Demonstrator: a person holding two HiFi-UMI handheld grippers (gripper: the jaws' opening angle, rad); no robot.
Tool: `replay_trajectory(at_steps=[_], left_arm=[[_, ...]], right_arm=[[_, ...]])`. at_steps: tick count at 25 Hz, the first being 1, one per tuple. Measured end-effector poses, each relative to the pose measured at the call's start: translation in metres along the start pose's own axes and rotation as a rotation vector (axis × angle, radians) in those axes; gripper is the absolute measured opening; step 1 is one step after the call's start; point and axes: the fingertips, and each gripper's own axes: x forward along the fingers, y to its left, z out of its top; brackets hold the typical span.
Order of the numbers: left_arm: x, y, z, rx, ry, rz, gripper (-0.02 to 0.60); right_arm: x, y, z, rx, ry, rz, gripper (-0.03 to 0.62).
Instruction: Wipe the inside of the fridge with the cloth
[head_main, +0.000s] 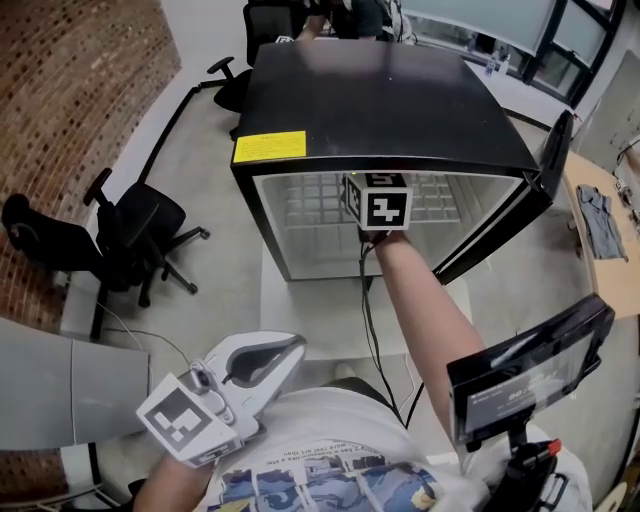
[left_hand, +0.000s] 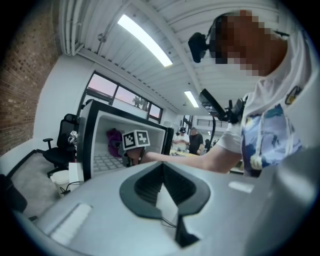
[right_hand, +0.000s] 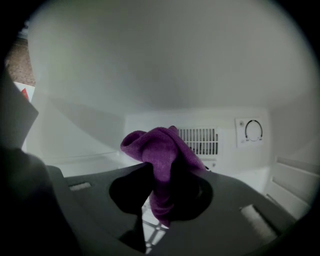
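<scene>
And here we are at the open black mini fridge (head_main: 380, 100) with its white interior, door (head_main: 505, 222) swung out to the right. We see the right gripper (right_hand: 161, 172) reaching inside the cabinet, its marker cube sitting at the mouth of the opening and the bare forearm (head_main: 420, 300) stretching in behind it. Its jaws are clamped on the crumpled purple cloth (right_hand: 155, 145): the fabric bunches up above the jaw tips and hangs down between them. So the cloth is in the fridge, held up in front of the white back wall. We cannot tell whether it touches any surface. Behind it on that wall we spot a slotted vent grille (right_hand: 197, 141) and, to its right, a round thermostat dial (right_hand: 253, 131). Below the jaws a white wire shelf (head_main: 310, 200) shows through.

Over to the left gripper (left_hand: 162, 167): it hangs low, close to the person's body and well apart from the fridge. Its jaws meet at the tips with nothing between them. It looks across at the fridge from the side.

A yellow rectangular label (head_main: 269, 146) sits on the fridge's top near the front left corner. A black office chair (head_main: 135, 230) stands on the floor to the left, near a red brick wall (head_main: 80, 80).
</scene>
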Motion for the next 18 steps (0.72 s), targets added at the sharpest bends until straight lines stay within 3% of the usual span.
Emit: replay_trajectory(at_steps=[11, 15, 18], left_arm=[[-0.013, 0.005, -0.002, -0.003, 0.002, 0.018, 0.005], [-0.001, 0.002, -0.008, -0.046, 0.043, -0.021, 0.005], [0.013, 0.005, -0.012, -0.012, 0.066, -0.051, 0.005]], right_arm=[[0.017, 0.067, 0.004, -0.017, 0.001, 0.157, 0.08], [0.017, 0.083, 0.007, -0.016, -0.004, 0.232, 0.08], [0.016, 0.088, 0.006, -0.021, -0.002, 0.268, 0.08]])
